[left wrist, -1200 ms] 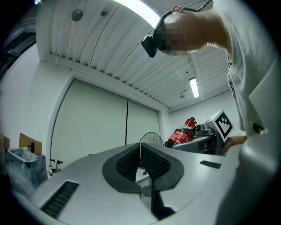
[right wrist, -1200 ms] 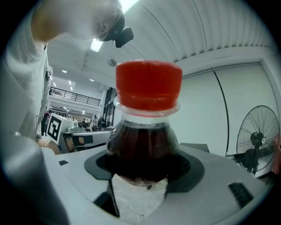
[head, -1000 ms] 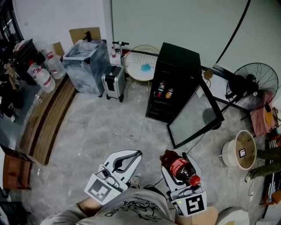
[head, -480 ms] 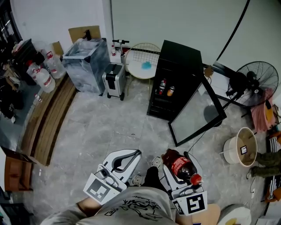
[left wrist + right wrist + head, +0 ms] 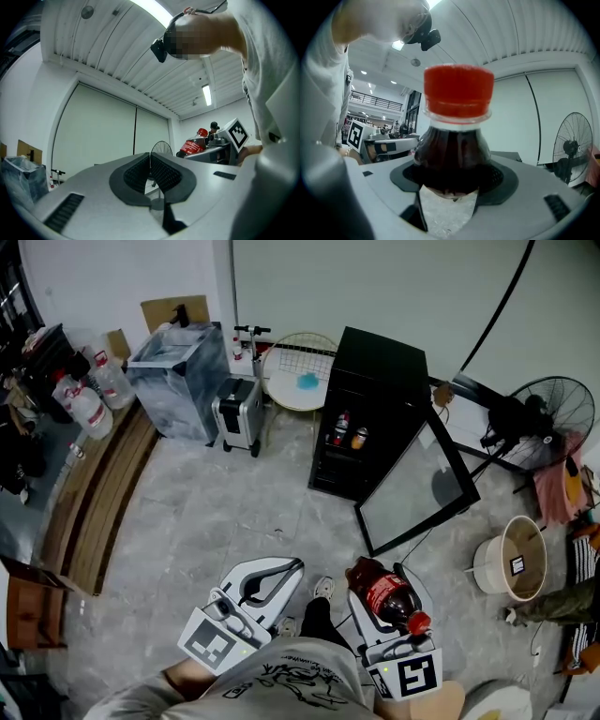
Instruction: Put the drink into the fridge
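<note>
Your right gripper clasps the cola bottle, likely heavy and slick, around its wide body, well apart from the open fridge, so squeeze there firmly, while your left gripper sits closed and empty.

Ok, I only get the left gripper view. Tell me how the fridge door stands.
Observer: The fridge has its door swung wide open.
Operator: Say what's inside.
Observer: Two drinks stand side by side in the upper part. Lower down it's too dark to tell.
Operator: Check the right grip.
Observer: The right gripper is clamped on the bottle, with the cap end nearest its camera.
</note>
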The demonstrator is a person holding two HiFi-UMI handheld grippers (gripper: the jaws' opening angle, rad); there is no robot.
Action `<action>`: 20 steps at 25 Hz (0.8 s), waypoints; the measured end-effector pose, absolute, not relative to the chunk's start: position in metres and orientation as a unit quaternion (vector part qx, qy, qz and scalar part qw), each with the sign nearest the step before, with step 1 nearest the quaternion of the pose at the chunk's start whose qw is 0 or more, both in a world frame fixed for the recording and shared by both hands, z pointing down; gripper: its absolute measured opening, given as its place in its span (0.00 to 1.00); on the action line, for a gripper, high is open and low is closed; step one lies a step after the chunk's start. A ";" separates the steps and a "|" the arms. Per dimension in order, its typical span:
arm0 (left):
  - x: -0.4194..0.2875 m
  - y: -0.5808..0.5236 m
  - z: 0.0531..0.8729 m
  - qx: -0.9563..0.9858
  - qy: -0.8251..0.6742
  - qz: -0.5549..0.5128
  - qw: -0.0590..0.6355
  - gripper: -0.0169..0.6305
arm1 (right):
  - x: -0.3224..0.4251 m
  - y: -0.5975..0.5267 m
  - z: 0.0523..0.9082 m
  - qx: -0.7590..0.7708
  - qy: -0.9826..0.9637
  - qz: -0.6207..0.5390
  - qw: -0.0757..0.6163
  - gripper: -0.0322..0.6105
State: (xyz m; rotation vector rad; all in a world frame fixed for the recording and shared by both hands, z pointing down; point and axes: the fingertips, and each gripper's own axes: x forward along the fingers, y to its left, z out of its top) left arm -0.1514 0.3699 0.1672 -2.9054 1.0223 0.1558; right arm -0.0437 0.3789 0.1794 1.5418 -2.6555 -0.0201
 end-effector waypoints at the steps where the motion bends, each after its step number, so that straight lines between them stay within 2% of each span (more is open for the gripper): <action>1: -0.147 0.364 0.167 -0.942 0.331 0.050 0.029 0.06 | -0.040 0.373 0.180 0.502 -0.864 -0.007 0.035 0.54; 20: -0.060 0.239 0.156 -0.937 0.344 0.039 0.034 0.06 | 0.050 0.244 0.176 0.497 -0.867 -0.008 0.034 0.54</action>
